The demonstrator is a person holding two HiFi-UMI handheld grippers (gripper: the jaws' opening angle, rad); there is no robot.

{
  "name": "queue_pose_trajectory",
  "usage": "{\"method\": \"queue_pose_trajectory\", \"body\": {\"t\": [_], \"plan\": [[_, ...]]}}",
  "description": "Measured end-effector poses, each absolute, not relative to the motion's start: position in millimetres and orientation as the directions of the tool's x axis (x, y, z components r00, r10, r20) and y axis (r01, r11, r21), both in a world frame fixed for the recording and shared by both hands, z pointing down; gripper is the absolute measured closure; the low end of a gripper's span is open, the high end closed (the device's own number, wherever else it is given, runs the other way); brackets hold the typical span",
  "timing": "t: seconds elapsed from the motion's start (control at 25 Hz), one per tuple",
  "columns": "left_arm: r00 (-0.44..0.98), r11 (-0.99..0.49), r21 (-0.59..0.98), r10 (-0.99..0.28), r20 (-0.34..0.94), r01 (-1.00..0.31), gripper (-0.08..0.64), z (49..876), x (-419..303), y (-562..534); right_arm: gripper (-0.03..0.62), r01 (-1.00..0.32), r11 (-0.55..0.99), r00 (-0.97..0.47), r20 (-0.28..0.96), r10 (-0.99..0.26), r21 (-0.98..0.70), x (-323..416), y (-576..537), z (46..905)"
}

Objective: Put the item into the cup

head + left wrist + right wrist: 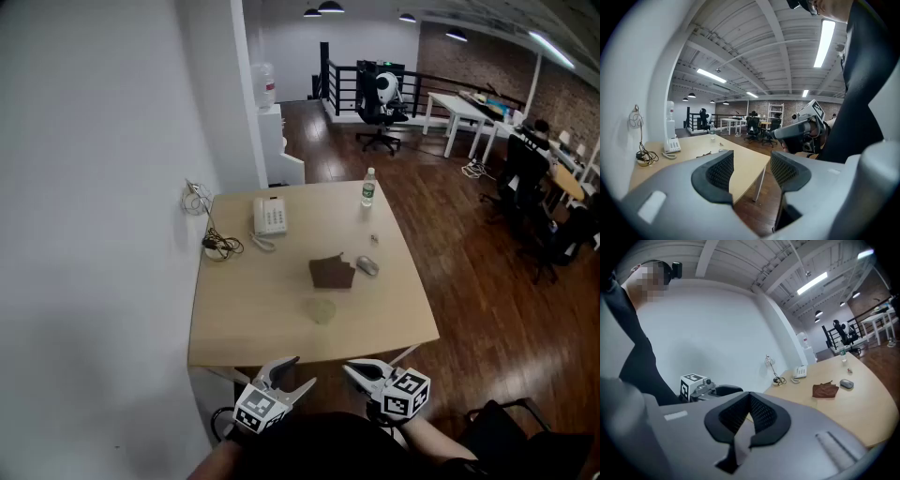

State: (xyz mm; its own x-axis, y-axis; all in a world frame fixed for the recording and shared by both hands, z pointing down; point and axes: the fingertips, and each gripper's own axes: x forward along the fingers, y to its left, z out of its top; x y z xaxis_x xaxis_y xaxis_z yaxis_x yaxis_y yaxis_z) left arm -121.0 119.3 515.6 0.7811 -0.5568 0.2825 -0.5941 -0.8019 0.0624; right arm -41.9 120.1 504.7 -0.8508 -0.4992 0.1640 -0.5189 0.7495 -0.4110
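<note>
A clear plastic cup [321, 309] stands on the light wooden table [244, 323], near its front edge. Behind it lie a crumpled brown cloth [332, 273], a grey mouse [367, 266] and a tiny item [373, 239]. Both grippers hang low in front of the table, away from everything on it. My left gripper [302, 371] [752, 164] is open, with nothing between its pads. My right gripper [349, 368] [750, 401] is shut on nothing, its pads touching. The cloth [825, 389] and mouse [846, 384] also show in the right gripper view.
A white desk phone [269, 216] and a tangle of cable [221, 246] sit at the table's back left by the white wall. A water bottle [368, 187] stands at the back right. Dark wood floor, desks and office chairs [380, 108] lie beyond.
</note>
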Motion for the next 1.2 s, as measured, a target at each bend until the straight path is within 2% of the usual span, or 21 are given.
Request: {"method": "queue_pose_trajectory", "body": {"t": [0.68, 1.2], "plan": [[0.807, -0.828, 0.069, -0.520, 0.278, -0.557, 0.318, 516, -159, 101, 0.584, -0.606, 0.707, -0.791, 0.178, -0.586, -0.365, -65, 83, 497], [0.797, -0.814, 0.096, -0.526, 0.299, -0.573, 0.318, 527, -144, 51, 0.584, -0.636, 0.687, -0.768, 0.201, -0.608, -0.352, -34, 25, 500]]}}
